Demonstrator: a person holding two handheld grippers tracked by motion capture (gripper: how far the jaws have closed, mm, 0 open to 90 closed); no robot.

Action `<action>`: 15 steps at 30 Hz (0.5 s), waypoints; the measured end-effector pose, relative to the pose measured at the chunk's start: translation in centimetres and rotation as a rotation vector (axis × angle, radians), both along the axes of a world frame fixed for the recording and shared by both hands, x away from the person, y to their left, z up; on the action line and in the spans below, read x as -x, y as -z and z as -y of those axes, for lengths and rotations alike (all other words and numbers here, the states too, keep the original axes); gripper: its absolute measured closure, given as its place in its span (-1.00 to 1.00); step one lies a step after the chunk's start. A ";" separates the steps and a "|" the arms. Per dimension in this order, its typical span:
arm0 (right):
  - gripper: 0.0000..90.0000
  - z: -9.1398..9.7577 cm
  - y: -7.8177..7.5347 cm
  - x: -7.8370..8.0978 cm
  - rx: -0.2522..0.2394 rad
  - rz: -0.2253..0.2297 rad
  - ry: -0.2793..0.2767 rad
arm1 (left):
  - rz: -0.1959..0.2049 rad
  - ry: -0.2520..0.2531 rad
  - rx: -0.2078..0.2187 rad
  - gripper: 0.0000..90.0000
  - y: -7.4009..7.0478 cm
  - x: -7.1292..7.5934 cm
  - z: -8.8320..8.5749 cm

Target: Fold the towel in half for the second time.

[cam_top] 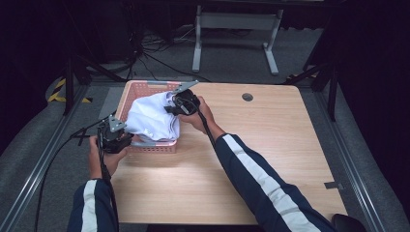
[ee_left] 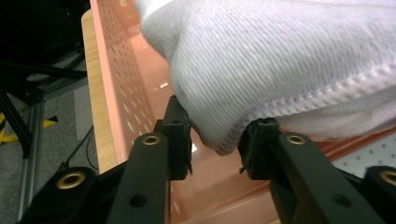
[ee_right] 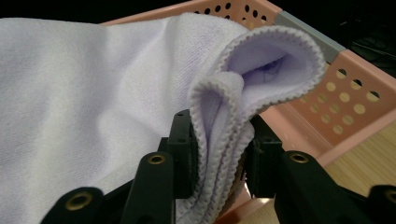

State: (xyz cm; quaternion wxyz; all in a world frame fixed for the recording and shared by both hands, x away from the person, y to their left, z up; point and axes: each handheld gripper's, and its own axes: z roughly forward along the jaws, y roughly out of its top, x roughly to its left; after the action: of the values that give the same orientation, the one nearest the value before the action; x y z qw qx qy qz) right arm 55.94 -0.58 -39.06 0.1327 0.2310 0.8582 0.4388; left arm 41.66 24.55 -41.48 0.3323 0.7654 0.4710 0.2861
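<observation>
A white towel [cam_top: 150, 118] lies bunched in a pink perforated basket [cam_top: 140, 87] at the table's far left. My left gripper [cam_top: 139, 142] reaches in at the basket's near corner. In the left gripper view a hemmed corner of the towel [ee_left: 280, 60] sits between the jaws of my left gripper [ee_left: 215, 116], touching both pads, and the basket wall [ee_left: 126, 93] is behind. My right gripper [cam_top: 170, 108] is at the towel's far right side. In the right gripper view it [ee_right: 223, 126] is shut on several folded layers of the towel's edge [ee_right: 261, 51], above the basket rim [ee_right: 345, 93].
The wooden table [cam_top: 251, 159] stretches bare to the right of the basket, with a round cable hole [cam_top: 247, 96] near its far edge. Metal rails run along both sides of the table. A white frame stand [cam_top: 237, 29] is on the floor behind.
</observation>
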 end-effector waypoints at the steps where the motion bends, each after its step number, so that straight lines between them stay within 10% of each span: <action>1: 0.42 0.1 0.2 -0.1 0.007 -0.001 0.011 | -0.007 -0.013 -0.003 0.41 0.0 0.1 0.0; 5: 0.22 0.4 0.3 0.0 0.070 0.003 0.008 | 0.011 -0.025 0.048 0.19 0.3 1.1 -0.3; 15: 0.04 2.6 -1.0 1.0 0.043 0.017 -0.020 | 0.107 -0.010 0.104 -0.10 -1.3 3.6 -0.1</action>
State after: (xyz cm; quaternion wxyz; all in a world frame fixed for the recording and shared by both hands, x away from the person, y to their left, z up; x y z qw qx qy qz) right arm 54.92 -3.15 -38.06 0.1405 0.2160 0.8685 0.4236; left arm 38.08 24.68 -40.18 0.3948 0.7285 0.4703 0.3036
